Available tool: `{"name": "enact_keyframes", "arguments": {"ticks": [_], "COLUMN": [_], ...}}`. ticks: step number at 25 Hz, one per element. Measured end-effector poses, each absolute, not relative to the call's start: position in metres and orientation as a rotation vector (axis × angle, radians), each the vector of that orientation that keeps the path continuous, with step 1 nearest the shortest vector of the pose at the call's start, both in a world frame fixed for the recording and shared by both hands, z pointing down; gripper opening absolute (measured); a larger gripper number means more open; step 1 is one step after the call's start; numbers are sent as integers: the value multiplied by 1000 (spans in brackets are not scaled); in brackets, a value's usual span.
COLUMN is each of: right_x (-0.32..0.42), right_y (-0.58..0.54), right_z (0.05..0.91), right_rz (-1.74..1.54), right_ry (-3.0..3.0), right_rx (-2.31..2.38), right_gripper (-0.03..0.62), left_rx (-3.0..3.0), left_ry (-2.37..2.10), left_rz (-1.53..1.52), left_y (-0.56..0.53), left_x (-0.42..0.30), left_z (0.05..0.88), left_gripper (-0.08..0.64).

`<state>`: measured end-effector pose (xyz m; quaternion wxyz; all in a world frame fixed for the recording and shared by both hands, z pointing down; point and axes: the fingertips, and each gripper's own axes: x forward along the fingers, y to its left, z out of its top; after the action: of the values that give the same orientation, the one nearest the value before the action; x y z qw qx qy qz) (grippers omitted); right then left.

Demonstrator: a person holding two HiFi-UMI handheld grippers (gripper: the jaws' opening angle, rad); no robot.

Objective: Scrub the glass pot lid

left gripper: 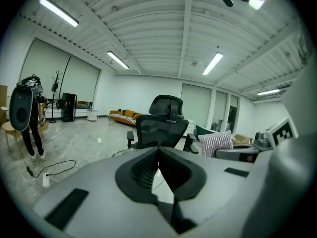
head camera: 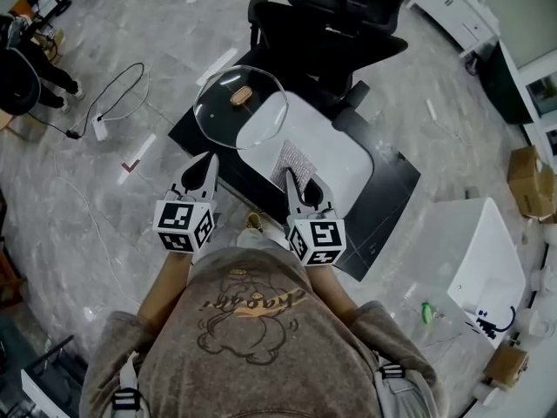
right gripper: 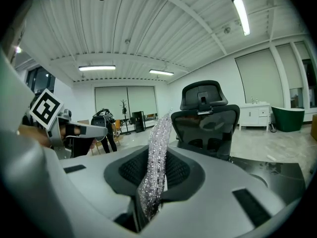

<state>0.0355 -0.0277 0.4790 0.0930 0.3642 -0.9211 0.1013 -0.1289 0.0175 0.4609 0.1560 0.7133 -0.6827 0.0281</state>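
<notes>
Right gripper is clamped on the silver scrubber, left gripper has jaws together and empty; glass pot lid lies just ahead of the left, so advise steadying its rim before scrubbing flat.

Your left gripper has its jaws pressed together with nothing between them. Straight past them stands a black office chair. To the right, a silvery scrubbing cloth stands up at the tip of your right gripper. Far left, a person stands on the pale floor near a trailing cable, and a yellow sofa sits by the back wall.
</notes>
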Motion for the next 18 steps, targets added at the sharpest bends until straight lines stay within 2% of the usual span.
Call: {"name": "enact_keyframes", "arguments": {"ticks": [11,12,13,14,18], "right_x": [14,12,10,8,1], "right_y": [-86,-88,-90,-92,-99], "right_z": [476,476,477,478,482], "right_rz": [343,348,352,357,393], "right_ry": [-2737,-2733,-2729,-2723,-2697], "right_rx": [1064,1070,1079,1091,1131], "right_gripper": [86,86,86,86,86], "left_rx": [2032,2033,2039,2048,2098], "left_ry": [-1948,-1941,-1930,-1919,-1873], "left_rz": [139,126,109,99,175], "left_y": [-42,-46,-50,-54,-70], "left_x": [-150,-153,-155,-157,-163], "left_z": [456,455,453,452,454], "left_gripper": [21,45,154,224,225]}}
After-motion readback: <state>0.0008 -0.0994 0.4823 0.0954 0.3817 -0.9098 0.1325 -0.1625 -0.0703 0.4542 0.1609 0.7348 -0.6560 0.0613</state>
